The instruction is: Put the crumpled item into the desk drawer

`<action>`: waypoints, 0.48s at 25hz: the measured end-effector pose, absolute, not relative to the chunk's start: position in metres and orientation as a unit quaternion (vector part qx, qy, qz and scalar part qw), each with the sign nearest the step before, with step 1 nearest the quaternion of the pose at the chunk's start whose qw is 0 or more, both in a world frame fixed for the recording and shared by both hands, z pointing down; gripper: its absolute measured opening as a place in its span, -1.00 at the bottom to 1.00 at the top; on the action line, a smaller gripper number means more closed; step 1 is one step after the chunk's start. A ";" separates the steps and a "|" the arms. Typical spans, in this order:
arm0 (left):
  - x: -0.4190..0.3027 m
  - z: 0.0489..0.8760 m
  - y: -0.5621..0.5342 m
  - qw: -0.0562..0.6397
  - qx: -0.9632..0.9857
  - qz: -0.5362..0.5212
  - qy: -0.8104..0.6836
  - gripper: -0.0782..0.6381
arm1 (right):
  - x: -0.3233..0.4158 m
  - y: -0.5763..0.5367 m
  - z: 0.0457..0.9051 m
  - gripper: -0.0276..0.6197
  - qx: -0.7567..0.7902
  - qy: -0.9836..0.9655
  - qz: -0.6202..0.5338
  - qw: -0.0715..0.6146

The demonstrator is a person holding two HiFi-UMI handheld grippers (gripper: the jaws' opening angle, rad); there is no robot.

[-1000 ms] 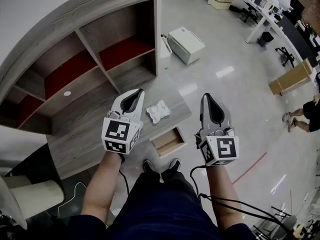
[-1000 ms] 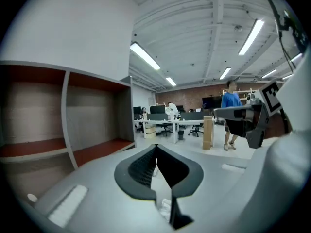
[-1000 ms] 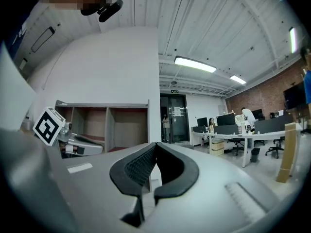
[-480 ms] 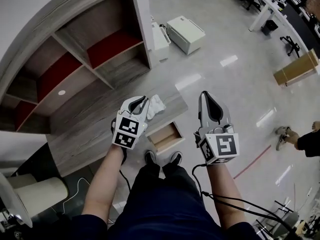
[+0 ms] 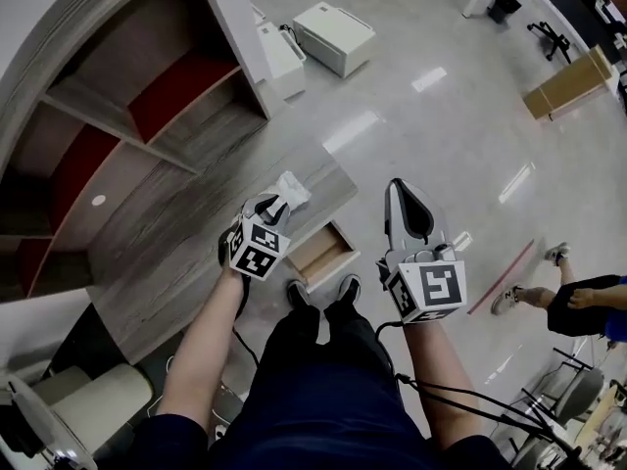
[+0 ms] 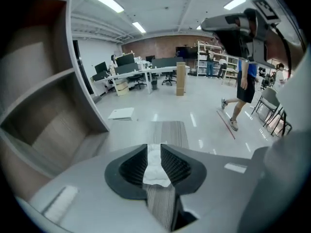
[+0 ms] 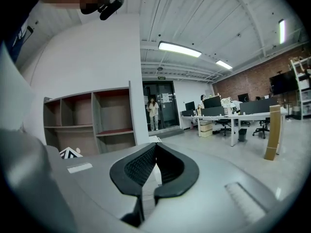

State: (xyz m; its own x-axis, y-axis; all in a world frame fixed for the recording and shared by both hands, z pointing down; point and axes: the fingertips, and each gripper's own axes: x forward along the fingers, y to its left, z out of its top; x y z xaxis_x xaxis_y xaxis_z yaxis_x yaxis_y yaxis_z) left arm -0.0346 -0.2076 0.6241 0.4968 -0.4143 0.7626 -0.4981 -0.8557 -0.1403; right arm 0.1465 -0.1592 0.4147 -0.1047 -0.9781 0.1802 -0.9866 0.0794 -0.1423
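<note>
In the head view, the one crumpled item (image 5: 292, 189) is lying on the worktop (image 5: 186, 253) at the left claw (image 5: 272, 207), and the one drawer (image 5: 320, 253) is standing open just beside it. In the left gripper view, the item (image 6: 155, 171) is being pinched between the left claw's (image 6: 154, 150) jaws. The pinch should probably be kept firm and the lift made straight before the short carry. In the right gripper view, the right claw (image 7: 154, 148), second of two, is being held pressed together, empty.

crumpled item (image 5: 293, 189) on desk (image 5: 186, 253) btwn left tongs (image 5: 277, 203), drawer (image 5: 321, 251) under desk's front edge.
</note>
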 end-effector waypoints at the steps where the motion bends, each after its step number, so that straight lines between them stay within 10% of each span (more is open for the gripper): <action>1: -0.033 0.633 -0.205 0.050 0.861 0.437 -0.254 -0.62 | 0.149 -0.156 0.418 -0.90 0.672 -0.731 0.117 0.019; 12: -0.033 0.707 -0.193 0.054 0.818 0.534 -0.207 -0.56 | 0.169 -0.126 0.455 -0.90 0.699 -0.700 0.148 0.025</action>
